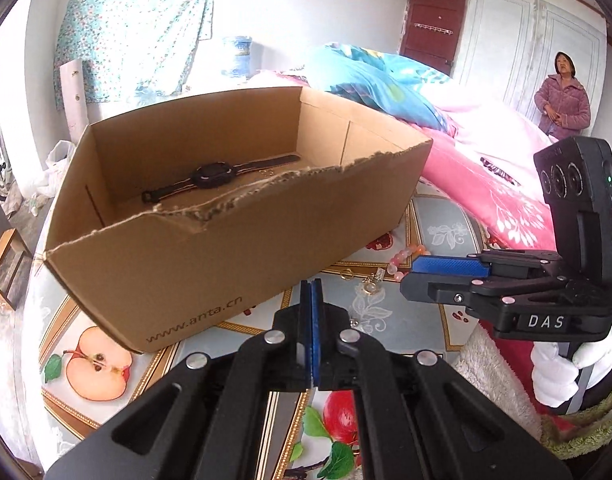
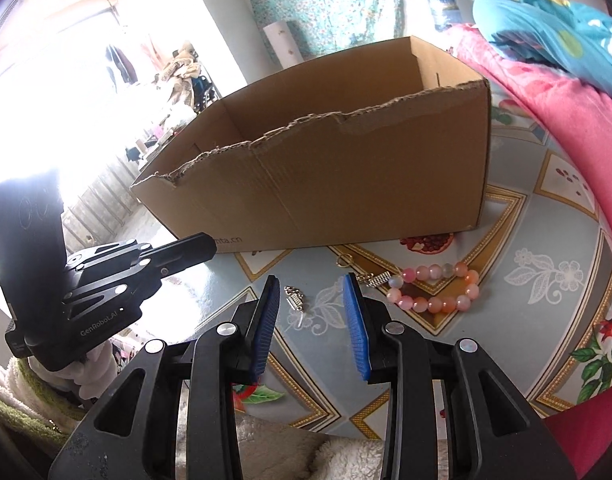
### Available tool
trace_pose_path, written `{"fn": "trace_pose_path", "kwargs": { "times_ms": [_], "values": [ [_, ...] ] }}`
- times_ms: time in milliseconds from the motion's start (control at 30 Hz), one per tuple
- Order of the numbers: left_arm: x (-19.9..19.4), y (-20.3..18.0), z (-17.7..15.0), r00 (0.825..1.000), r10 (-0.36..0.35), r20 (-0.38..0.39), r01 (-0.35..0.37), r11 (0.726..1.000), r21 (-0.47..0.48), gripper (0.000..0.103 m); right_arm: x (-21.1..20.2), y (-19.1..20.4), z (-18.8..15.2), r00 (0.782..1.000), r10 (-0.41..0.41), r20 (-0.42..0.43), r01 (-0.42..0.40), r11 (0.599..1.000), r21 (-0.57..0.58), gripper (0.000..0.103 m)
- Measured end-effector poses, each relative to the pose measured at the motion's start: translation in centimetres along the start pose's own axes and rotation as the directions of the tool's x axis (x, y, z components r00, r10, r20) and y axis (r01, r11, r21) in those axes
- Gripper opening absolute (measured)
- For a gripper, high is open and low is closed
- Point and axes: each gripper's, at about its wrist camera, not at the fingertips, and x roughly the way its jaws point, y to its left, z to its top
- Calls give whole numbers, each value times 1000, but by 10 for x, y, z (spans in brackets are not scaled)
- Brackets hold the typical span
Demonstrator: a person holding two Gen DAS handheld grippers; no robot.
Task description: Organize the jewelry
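An open cardboard box stands on the patterned table. A black watch lies inside it. A pink bead bracelet lies on the table right of my right gripper. A small silver chain piece lies between its fingers, and another silver piece with a gold ring lies by the right finger. My right gripper is open and empty above the table. My left gripper is shut and empty, in front of the box.
Pink and blue bedding is piled at the table's right side. A person stands by the white doors far right. A fluffy towel lies at the near edge. The tablecloth has fruit prints.
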Motion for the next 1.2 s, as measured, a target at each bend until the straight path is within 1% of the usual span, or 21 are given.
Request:
{"fn": "trace_pose_path", "kwargs": {
  "times_ms": [67, 233, 367, 467, 533, 600, 633, 667, 700, 767, 800, 967, 1200],
  "values": [
    [-1, 4, -3, 1000, 2, -5, -2, 1000, -17, 0, 4, 6, 0, 1000, 2, -11, -3, 1000, -23, 32],
    [11, 13, -13, 998, 14, -60, -17, 998, -54, 0, 24, 15, 1, 998, -6, -58, 1, 997, -77, 32],
    [16, 16, -17, 998, 19, -64, -23, 998, -55, 0, 45, 23, 5, 995, -64, -79, 51, 986, -157, 31],
    [19, 20, -19, 997, 20, -69, -24, 998, -59, 0, 56, 30, 5, 990, -110, -87, 88, 970, -227, 30],
    [19, 22, -19, 997, 22, -70, -27, 998, -65, 0, 62, 39, 2, 984, -143, -103, 110, 955, -277, 26],
    [19, 25, -20, 997, 23, -69, -28, 997, -75, 0, 64, 44, -1, 980, -169, -102, 127, 936, -328, 23],
    [19, 26, -21, 997, 24, -69, -29, 997, -78, 0, 65, 47, -2, 978, -180, -103, 134, 926, -352, 15],
    [20, 27, -22, 997, 25, -70, -30, 996, -80, 0, 65, 48, -2, 978, -179, -111, 128, 923, -363, 10],
    [20, 27, -22, 997, 26, -70, -32, 996, -81, 0, 65, 49, -2, 977, -176, -118, 122, 924, -363, 6],
    [19, 28, -24, 997, 29, -69, -35, 996, -81, 0, 64, 48, -2, 977, -178, -117, 126, 926, -355, 5],
    [19, 28, -24, 997, 31, -67, -36, 996, -81, 0, 63, 48, -1, 979, -168, -115, 119, 931, -346, 0],
    [16, 22, -21, 998, 35, -56, -38, 997, -63, 0, 46, 43, 1, 988, -129, -87, 100, 955, -279, 0],
    [16, 5, -18, 998, 25, -52, -26, 999, -19, 0, 0, 22, 10, 995, -101, 4, 100, 977, -190, 0]
  ]
}}
